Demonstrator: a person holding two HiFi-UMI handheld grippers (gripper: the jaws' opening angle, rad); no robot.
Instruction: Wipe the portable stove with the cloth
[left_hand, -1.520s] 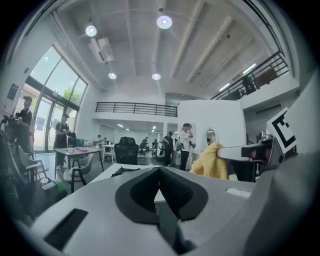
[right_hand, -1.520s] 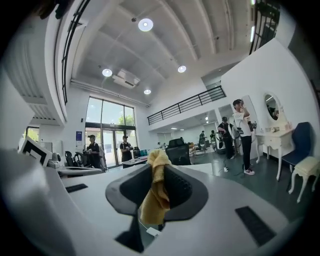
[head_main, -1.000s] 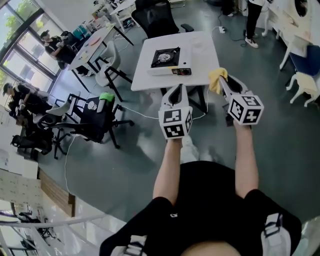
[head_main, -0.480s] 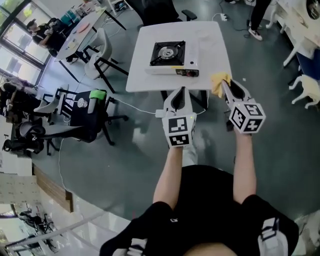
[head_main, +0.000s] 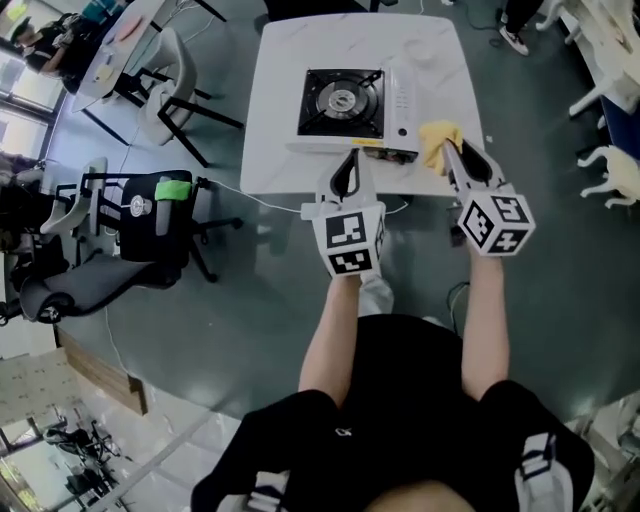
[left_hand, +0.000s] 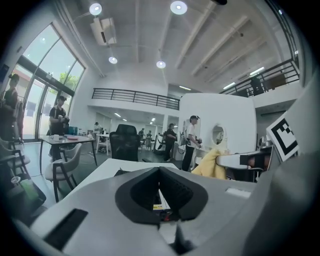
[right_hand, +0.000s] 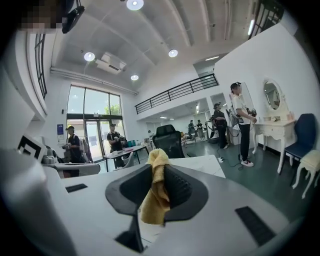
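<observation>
**Cloth in claw beside the stove**

Gripping a yellow cloth (head_main: 437, 145) in the right claw (head_main: 455, 160), just right of the portable stove (head_main: 345, 100) on the white surface (head_main: 290, 60). Holding the left claw (head_main: 350, 158) clenched and empty, just before the stove's front edge. Cannot read the yellow-red label (head_main: 375, 152) on the stove's front.

portable stove (head_main: 352, 103) flat on table (head_main: 272, 130); yellow cloth (head_main: 436, 143) clamped in right claw (head_main: 453, 158).

A white square surface (head_main: 270, 120) is seen. A portable stove (head_main: 355, 105) is set on it, toward the surface's near edge.
</observation>
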